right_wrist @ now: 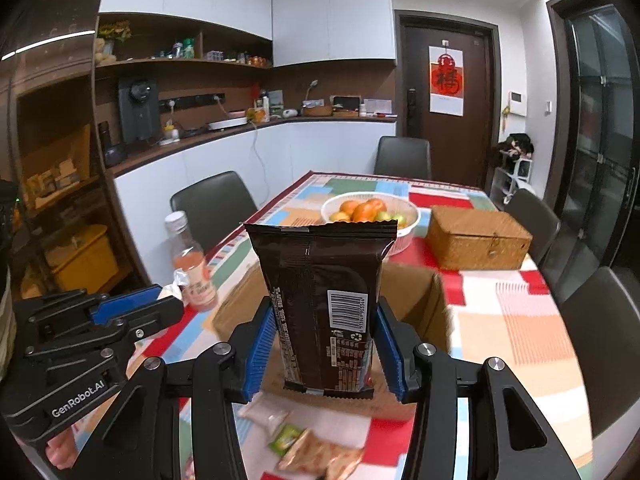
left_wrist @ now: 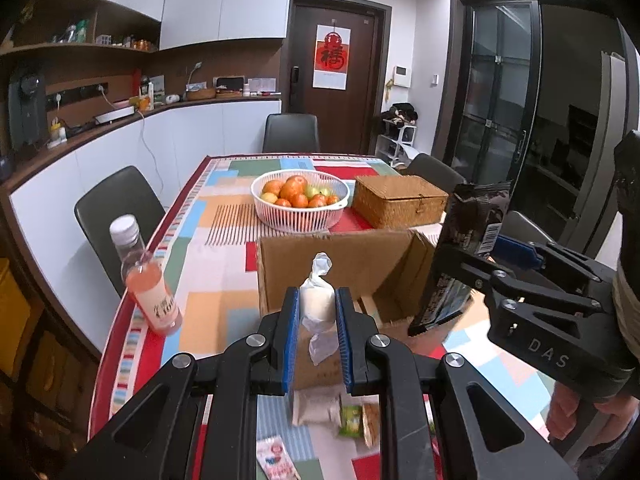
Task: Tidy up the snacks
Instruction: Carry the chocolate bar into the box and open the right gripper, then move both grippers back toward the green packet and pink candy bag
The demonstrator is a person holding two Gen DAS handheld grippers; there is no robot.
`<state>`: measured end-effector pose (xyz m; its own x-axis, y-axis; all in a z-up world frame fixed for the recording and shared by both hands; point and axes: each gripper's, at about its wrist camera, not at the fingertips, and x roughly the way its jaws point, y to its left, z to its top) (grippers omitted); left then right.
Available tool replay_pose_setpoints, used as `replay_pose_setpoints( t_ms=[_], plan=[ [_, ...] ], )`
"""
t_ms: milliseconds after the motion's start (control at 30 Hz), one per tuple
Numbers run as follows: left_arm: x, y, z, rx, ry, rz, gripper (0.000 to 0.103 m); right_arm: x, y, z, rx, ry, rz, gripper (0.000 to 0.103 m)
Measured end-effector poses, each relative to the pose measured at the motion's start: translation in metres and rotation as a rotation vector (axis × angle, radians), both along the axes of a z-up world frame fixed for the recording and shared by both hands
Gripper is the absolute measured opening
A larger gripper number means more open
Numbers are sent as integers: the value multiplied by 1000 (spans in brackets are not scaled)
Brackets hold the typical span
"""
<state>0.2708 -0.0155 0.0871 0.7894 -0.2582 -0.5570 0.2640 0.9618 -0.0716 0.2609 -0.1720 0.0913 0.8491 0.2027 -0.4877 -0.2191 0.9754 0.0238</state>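
Dark snack pack: glossy dark-brown foil snack packet with a white barcode (right_wrist: 320, 304), crimped ends, held upright above the near edge of the box, not in it yet.
Right gripper: right gripper (right_wrist: 326, 350) has its ribbed blue pads closed onto the lower half of that packet, squeezing the sides.
White candy: small white candy in a crinkly clear twist wrapper (left_wrist: 317, 300), soft-looking and barrel-shaped, twisted tails sticking out top and bottom.
Left gripper: left gripper (left_wrist: 317, 340) is pinched narrow on the candy, in front of the box's near wall.
Box: open brown corrugated cardboard box (left_wrist: 340, 264), flaps up, mostly hollow from what I can see.
Step, my guess: both hands loaded, dropping stuff into the box is the bit in hand.
Next move: probably carry each one over the opening, lower, then let go. The foil looks slippery, so ease off gently.
Left to sort: loose small snack packets (right_wrist: 304, 440) on the colourful patchwork tablecloth (left_wrist: 208, 208) near the grippers, blurry.
Around: clear plastic bottle of pink drink (left_wrist: 146, 280), white slatted basket of fruit (left_wrist: 300, 216), lidded woven wicker box (left_wrist: 400, 200).
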Motion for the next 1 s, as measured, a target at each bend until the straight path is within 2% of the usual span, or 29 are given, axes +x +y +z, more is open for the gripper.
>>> replay_pose_setpoints(
  t_ms=[233,333,600,633,700,767,1000],
  plan=[
    [41,-10,-3,9,24,9,19,38,-12,3,-6,20,-27,49],
    [58,-15,-10,14,61,1,19,57,-14,-1,-41,54,-40,49],
    [93,-27,-37,23,172,-11,19,90,-22,-23,-59,145,-49,49],
    [97,-28,-40,15,193,-18,21,93,-22,-27,-65,157,-52,49],
    [101,-29,-45,16,214,-15,43,99,-21,-35,-98,180,-62,49],
    [96,-28,-46,24,203,0,45,101,-20,-42,-143,196,-88,59],
    [67,-25,-37,39,164,-14,46,74,-25,-37,-121,166,-73,63]
  ],
)
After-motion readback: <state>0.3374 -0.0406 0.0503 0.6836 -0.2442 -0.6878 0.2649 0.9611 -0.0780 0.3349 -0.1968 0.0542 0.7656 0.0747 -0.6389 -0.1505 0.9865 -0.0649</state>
